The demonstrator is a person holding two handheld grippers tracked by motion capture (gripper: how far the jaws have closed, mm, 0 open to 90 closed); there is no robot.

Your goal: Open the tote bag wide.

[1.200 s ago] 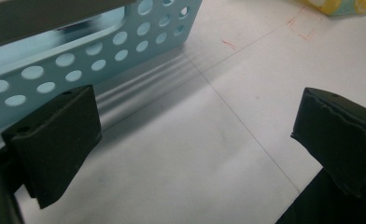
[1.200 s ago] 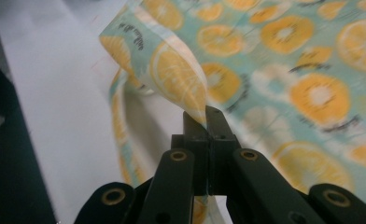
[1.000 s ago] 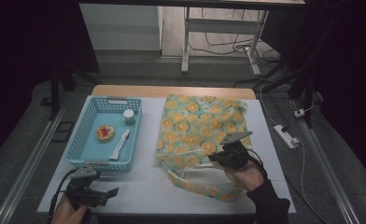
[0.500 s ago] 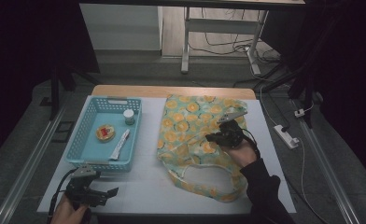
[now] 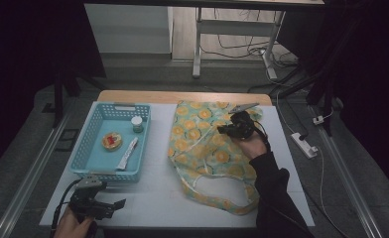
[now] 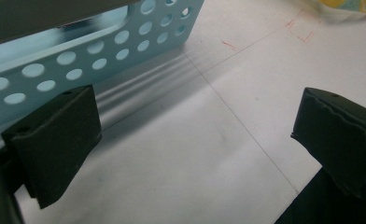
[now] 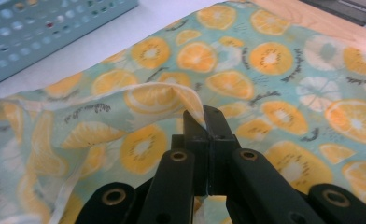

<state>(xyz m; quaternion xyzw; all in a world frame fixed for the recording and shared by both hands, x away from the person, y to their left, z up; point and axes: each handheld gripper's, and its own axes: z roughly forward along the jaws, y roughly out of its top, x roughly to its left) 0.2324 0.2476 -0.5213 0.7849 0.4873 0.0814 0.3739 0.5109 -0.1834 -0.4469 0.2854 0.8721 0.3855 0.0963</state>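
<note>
A fabric bag [image 5: 202, 134] printed with orange slices lies flat on the white table, right of centre, its handle loop toward the near edge. My right gripper [image 5: 223, 130] is over the bag's far half. Its jaws are shut on a raised fold of the bag's edge [image 7: 172, 95], and the right gripper [image 7: 203, 116] lifts that fold off the layer below. My left gripper [image 5: 118, 203] rests at the table's near left corner. In the left gripper view the left gripper [image 6: 195, 135] is open over bare table, just in front of the blue basket [image 6: 78, 56].
The blue perforated basket [image 5: 91, 134] stands at the left and holds a small jar [image 5: 137, 124], a round red-and-yellow item [image 5: 112, 141] and a white packet [image 5: 127, 152]. A wooden strip [image 5: 182, 96] edges the far side. A power strip [image 5: 304, 144] lies on the floor at right.
My right gripper has moved from the bag's near part toward the far side of the table, drawing the pinched fabric with it. The left gripper has stayed where it was.
</note>
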